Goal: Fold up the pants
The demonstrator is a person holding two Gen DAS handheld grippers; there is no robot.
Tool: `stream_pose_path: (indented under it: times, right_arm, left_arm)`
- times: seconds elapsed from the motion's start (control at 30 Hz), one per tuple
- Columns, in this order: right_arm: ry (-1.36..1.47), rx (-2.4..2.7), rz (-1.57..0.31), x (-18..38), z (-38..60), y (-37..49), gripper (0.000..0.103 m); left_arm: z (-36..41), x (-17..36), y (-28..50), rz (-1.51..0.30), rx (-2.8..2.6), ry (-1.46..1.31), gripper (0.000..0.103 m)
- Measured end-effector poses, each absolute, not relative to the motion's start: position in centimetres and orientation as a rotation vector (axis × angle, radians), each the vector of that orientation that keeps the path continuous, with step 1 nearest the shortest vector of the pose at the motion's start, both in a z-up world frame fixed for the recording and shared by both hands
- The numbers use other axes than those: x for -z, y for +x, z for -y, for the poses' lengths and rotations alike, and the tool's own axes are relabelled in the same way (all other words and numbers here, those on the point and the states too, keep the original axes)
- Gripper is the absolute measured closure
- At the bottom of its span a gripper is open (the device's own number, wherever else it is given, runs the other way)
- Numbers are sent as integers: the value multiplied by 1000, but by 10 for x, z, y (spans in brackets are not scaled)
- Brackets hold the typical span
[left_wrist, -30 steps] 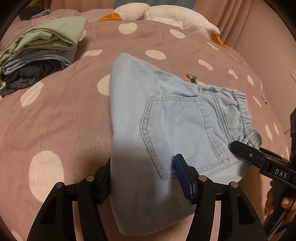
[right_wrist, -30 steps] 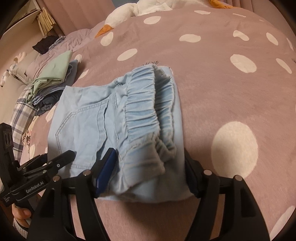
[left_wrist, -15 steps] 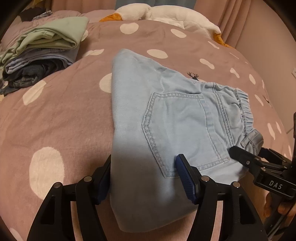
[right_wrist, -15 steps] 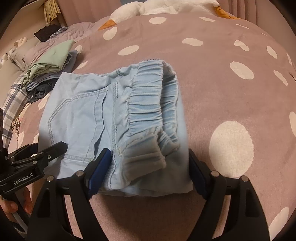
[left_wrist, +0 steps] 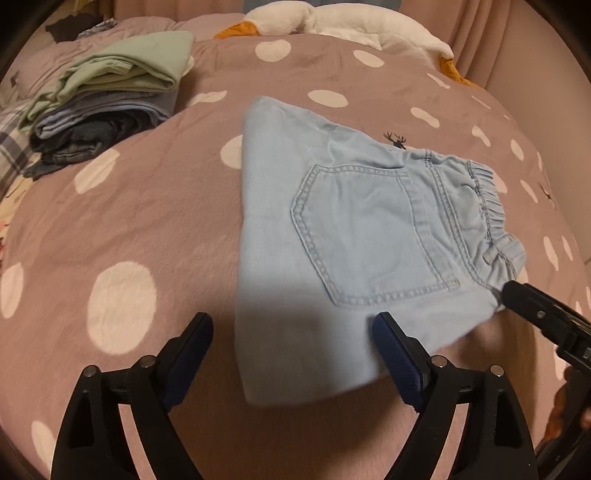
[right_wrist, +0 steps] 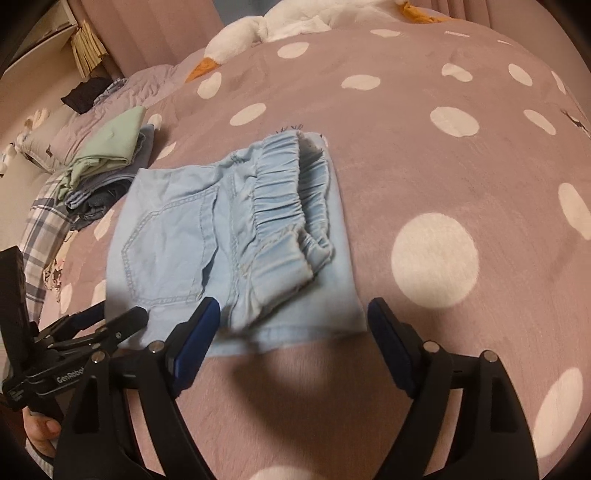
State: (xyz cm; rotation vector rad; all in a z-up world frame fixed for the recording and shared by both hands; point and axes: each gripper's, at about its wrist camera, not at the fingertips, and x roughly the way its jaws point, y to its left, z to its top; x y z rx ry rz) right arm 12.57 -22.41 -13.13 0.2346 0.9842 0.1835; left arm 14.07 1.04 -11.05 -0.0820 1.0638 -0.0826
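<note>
One pair of light blue denim pants lies folded into a compact rectangle on a dusty pink bedspread with white polka dots. In the left wrist view the bundle's long axis runs from the near edge up and away, while its elastic waistband points to the right and the folded edge faces left; one back pocket with double stitching lies face up. In the right wrist view the same pants sit in the middle of the bedspread, with the gathered waistband on the right half and the pocket on the left. The left gripper is opening its jaws; its two blue pads flank the near edge of the pants, clear of the cloth, so nothing is pinched. The right gripper is opening as well, its pads standing either side of the near waistband corner and not pressing on it. Each view also shows the other gripper at its edge, near the near corner of the pants. To the far left sits one stack of folded clothes, green on top with blue and dark denim beneath. One white plush goose with an orange beak lies across the far end of the bed, in front of pink curtains.
</note>
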Motion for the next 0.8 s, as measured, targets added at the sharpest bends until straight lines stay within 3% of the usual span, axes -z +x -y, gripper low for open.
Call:
stream_pose_path:
  times: [0.1, 0.2, 0.8]
  right_arm:
    - [206, -203, -973, 120, 221, 114, 0]
    - [145, -216, -944, 104, 217, 99, 0]
    - [45, -306, -806, 41, 202, 32, 0]
  left_arm:
    - [-9, 100, 130, -1049, 64, -72, 14]
    - [-8, 86, 117, -1026, 66, -75, 4]
    - [2, 15, 47, -904, 19, -6, 4]
